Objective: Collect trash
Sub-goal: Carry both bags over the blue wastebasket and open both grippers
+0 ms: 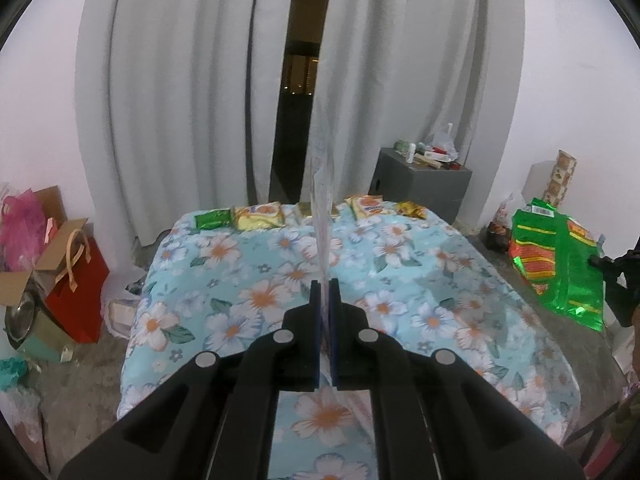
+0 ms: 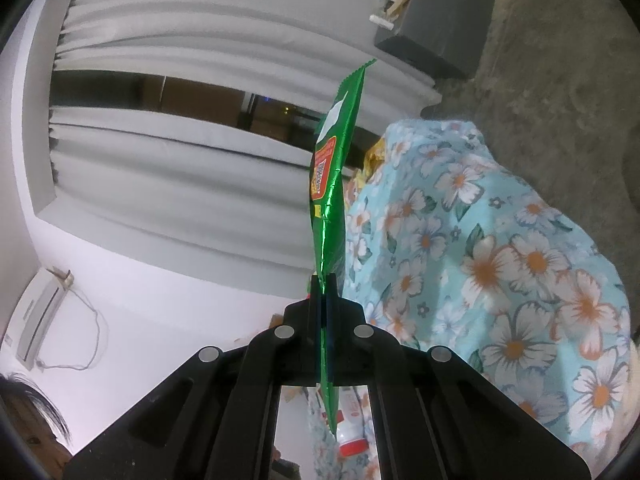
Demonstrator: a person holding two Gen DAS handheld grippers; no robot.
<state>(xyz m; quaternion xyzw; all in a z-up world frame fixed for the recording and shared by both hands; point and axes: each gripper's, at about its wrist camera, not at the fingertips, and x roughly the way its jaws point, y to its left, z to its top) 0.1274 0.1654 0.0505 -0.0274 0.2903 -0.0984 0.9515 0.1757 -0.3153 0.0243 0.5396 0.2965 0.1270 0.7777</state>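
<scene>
A clear wrapper [image 1: 323,200] is pinched edge-on by the closed left hand-held gripper [image 1: 324,292]; a green packet [image 2: 334,184] is clamped likewise by the right hand-held gripper [image 2: 324,284], kept clear of the bed [image 1: 400,264] for disposal.

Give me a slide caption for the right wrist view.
Right gripper shut on a green snack wrapper, held edge-on beside the floral-covered table, white curtains behind.

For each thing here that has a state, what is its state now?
left gripper: jaws shut on a clear plastic wrapper, held edge-on above the table.
right gripper: jaws shut on a green snack bag, held in the air.
yellow snack packets: lying flat at the table's far edge.
floral tablecloth: spread over the table.
curtains: parted in the middle.
</scene>
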